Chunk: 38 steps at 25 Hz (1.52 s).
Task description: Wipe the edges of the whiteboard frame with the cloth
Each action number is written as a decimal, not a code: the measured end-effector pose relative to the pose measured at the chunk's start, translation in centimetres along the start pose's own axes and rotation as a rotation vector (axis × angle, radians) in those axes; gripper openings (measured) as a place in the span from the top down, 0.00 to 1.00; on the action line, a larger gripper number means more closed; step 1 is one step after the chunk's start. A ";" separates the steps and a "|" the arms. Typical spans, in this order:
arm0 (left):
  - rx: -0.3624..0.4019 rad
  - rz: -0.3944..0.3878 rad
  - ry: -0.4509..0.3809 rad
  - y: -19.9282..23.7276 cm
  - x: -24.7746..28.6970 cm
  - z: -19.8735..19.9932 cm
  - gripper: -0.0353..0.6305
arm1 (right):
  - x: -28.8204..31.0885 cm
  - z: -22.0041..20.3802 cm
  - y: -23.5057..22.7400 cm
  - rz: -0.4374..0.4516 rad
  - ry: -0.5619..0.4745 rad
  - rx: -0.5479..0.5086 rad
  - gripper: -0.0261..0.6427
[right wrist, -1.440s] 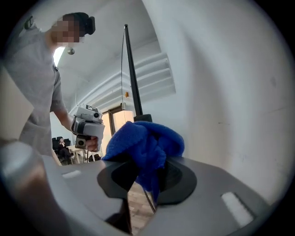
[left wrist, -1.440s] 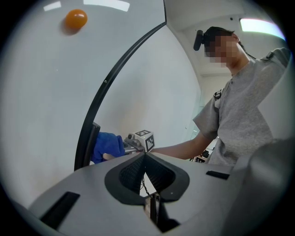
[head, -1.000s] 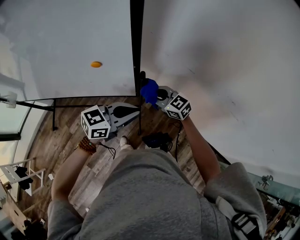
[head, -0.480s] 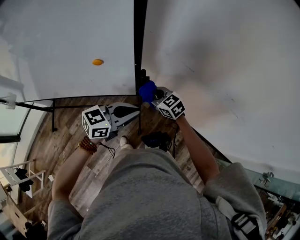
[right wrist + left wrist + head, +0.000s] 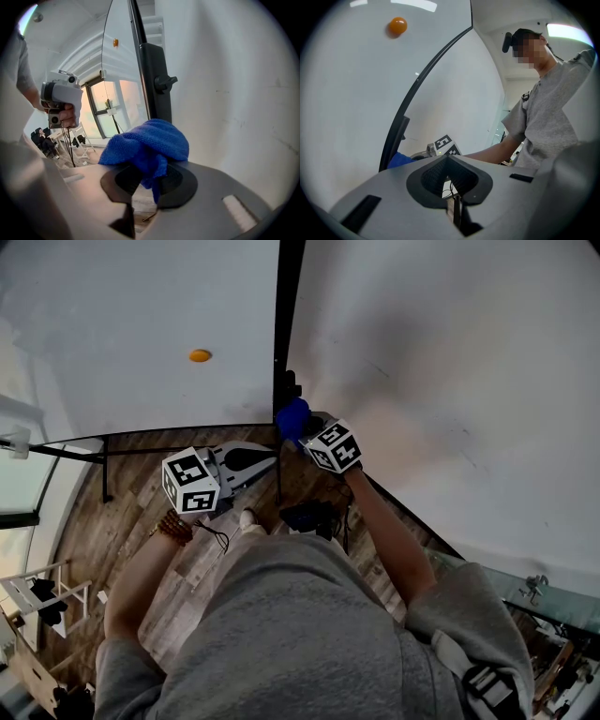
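The whiteboard [image 5: 141, 315] has a black frame edge [image 5: 281, 334] that runs up the middle of the head view, beside a white wall [image 5: 450, 381]. My right gripper [image 5: 298, 427] is shut on a bunched blue cloth [image 5: 292, 418], which is at the frame's lower end. In the right gripper view the cloth [image 5: 150, 143] bulges out of the right gripper [image 5: 150, 173], just before a black bracket [image 5: 157, 79] on the frame [image 5: 136, 28]. My left gripper [image 5: 272, 461] hovers just below and left of the cloth, shut and holding nothing. The left gripper [image 5: 449, 161] looks at the frame [image 5: 422, 79] and cloth [image 5: 398, 160].
An orange magnet [image 5: 200, 355] sticks on the board. Below lie a wooden floor [image 5: 131, 521], the board's black stand bar [image 5: 103, 460] and a dark object [image 5: 314, 518] near my feet. A white chair [image 5: 42, 592] stands at lower left.
The right gripper has tipped and rolled, its marker cube shifting left toward the frame; the cloth stays against the frame's lower end. The left gripper has kept still.
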<state>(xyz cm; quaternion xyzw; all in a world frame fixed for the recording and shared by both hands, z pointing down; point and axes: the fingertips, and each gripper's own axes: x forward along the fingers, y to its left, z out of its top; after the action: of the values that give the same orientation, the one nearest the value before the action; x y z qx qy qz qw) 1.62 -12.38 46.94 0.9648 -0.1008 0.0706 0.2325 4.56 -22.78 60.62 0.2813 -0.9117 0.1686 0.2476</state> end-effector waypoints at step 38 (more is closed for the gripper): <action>0.041 0.171 -0.030 3.1 -7.6 -4.9 0.94 | 5.8 -4.9 0.2 -0.119 0.078 0.437 0.84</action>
<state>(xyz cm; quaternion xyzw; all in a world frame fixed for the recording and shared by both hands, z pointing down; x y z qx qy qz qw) -6.89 -11.59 51.28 0.9582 -0.1849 0.0776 0.2043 2.02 -22.88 67.74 0.3748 -0.8250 0.3579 0.2253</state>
